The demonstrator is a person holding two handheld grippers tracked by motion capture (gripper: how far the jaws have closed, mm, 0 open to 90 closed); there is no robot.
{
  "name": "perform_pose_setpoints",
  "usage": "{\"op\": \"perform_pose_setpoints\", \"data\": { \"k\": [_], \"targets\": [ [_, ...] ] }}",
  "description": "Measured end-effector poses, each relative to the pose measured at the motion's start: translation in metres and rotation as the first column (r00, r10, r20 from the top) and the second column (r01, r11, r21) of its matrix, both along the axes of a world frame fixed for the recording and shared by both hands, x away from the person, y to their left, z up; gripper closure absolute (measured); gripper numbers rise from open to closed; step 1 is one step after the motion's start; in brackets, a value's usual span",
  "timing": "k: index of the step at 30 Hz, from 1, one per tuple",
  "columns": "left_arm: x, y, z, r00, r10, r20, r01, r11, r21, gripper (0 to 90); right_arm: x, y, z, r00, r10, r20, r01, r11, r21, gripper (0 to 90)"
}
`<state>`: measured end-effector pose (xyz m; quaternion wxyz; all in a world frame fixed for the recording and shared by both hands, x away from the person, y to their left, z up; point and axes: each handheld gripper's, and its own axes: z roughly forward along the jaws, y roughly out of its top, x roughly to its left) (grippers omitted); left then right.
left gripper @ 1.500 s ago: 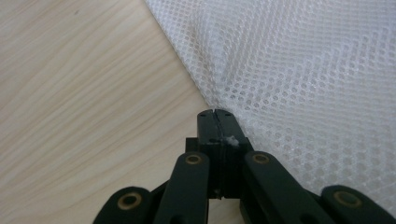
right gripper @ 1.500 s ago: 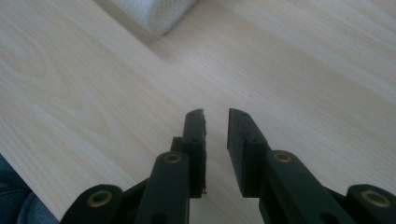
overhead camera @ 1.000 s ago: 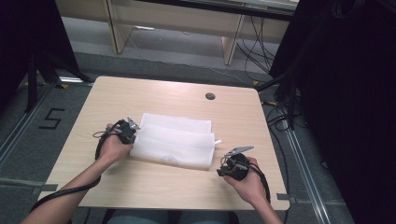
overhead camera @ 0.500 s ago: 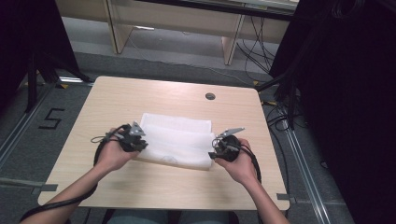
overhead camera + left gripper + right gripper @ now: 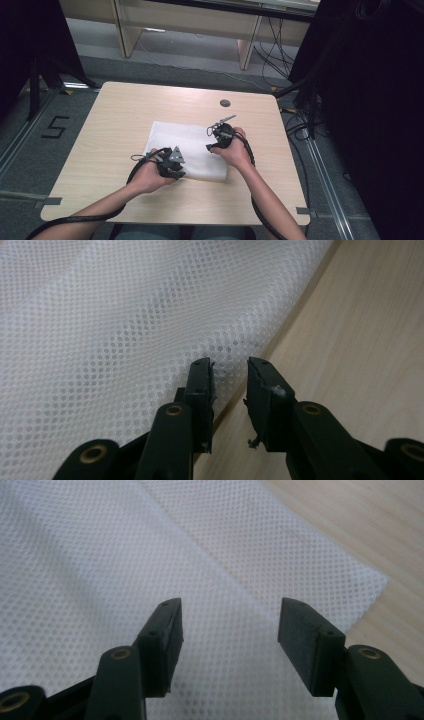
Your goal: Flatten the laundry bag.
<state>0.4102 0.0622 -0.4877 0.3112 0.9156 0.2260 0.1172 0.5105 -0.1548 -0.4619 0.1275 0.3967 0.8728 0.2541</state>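
White mesh cloth (image 5: 192,145) partly under both hands

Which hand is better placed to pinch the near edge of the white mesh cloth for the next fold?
Left, probably. The left tongs, just opened, sit right at the white mesh cloth edge, above the table. The right tongs, opened too, hover over its middle.
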Motion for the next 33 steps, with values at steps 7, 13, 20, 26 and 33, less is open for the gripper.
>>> {"op": "perform_pose_setpoints", "data": {
  "k": [7, 13, 20, 26, 33],
  "targets": [
    [0.001, 0.000, -0.006, 0.9999, 0.011, 0.000, -0.011, 0.9999, -0.002, 72.6, 0.016, 0.013, -0.011, 0.9997, 0.003, -0.023, -0.004, 0.999, -0.039, 41.5],
    [0.002, 0.000, -0.009, 1.0000, 0.003, 0.002, -0.003, 1.0000, 0.001, 73.5, 0.021, 0.016, -0.024, 0.9977, 0.017, -0.066, -0.020, 0.999, -0.048, 48.7],
    [0.002, -0.001, -0.010, 1.0000, 0.003, 0.002, -0.003, 0.9999, 0.010, 73.9, 0.020, 0.016, -0.023, 0.9917, 0.090, -0.093, -0.093, 0.995, -0.028, 72.9],
    [0.001, -0.001, -0.012, 1.0000, 0.008, 0.002, -0.008, 0.9999, 0.011, 74.3, 0.014, 0.023, -0.019, 0.9888, 0.087, -0.121, -0.095, 0.993, -0.063, 87.7],
    [0.001, -0.001, -0.011, 0.9998, 0.020, -0.005, -0.020, 0.9998, 0.001, 76.0, 0.009, 0.026, -0.007, 0.9877, 0.074, -0.138, -0.085, 0.994, -0.074, 89.8]
  ]
}}
